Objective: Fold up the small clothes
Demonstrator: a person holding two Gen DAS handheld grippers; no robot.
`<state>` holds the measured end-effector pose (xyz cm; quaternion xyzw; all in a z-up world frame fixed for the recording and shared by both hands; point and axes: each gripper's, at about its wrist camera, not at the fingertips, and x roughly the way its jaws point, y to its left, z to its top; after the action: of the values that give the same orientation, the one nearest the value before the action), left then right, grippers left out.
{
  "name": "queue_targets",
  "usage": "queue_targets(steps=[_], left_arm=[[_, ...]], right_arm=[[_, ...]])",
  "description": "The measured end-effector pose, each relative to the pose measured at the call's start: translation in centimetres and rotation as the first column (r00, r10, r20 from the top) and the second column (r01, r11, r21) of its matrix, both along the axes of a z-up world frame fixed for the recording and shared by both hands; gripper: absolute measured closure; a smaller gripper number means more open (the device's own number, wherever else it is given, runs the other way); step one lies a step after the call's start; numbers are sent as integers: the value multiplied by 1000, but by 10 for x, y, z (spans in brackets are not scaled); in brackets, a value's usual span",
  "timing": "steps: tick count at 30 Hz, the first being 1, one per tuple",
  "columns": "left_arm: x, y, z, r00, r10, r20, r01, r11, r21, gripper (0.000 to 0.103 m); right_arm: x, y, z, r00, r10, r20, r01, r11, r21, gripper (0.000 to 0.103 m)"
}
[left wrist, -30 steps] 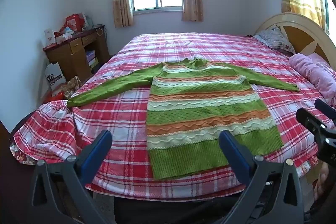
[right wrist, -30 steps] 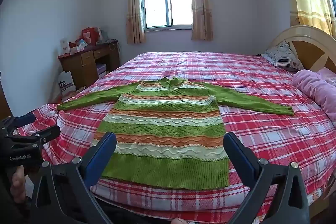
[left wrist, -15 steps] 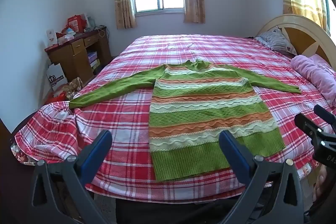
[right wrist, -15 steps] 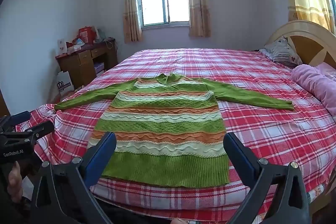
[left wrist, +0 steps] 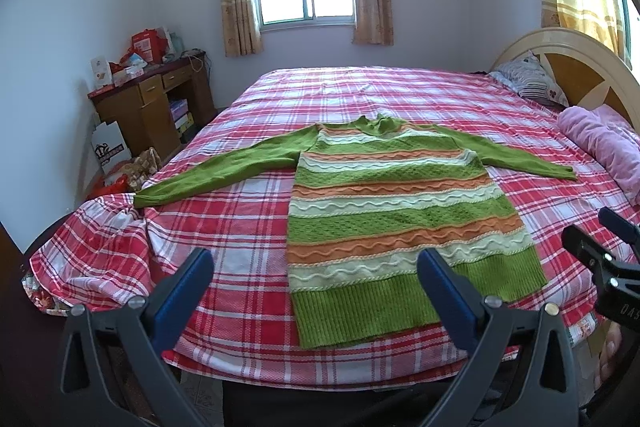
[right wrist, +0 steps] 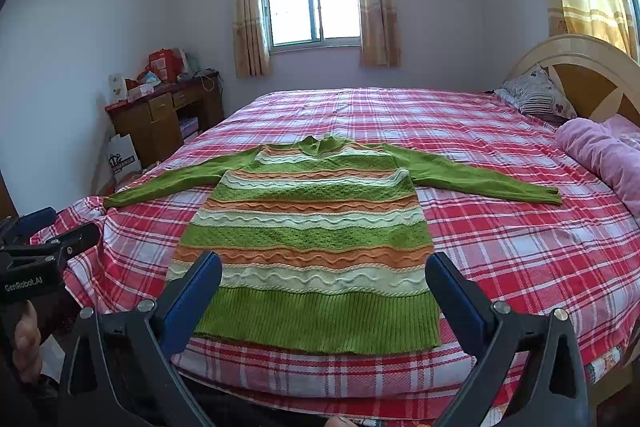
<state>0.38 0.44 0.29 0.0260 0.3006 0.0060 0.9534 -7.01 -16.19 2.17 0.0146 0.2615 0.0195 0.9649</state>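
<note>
On the bed [right wrist: 520,267], the sweater [right wrist: 312,227] lies flat, hem near the edge, both sleeves spread wide. The left gripper [left wrist: 316,291] and right gripper [right wrist: 324,291] hover short of it, jaws wide apart, holding nothing. A one-sided pinch could drag the loose knit askew, or catch the sheet [left wrist: 224,227] with it. Green, orange and cream wavy stripes, ribbed hem.

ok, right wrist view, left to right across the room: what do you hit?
left gripper → white paper bag → wooden desk → striped green sweater → patterned pillow → pink blanket
</note>
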Motion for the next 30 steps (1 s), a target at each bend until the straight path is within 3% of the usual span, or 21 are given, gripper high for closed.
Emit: queue_targets(steps=[30], left_arm=[[1, 0, -2, 1000, -1, 1, 1, 1000, 5, 0]], right_arm=[[1, 3, -5, 1000, 13, -20, -13, 1000, 15, 1]])
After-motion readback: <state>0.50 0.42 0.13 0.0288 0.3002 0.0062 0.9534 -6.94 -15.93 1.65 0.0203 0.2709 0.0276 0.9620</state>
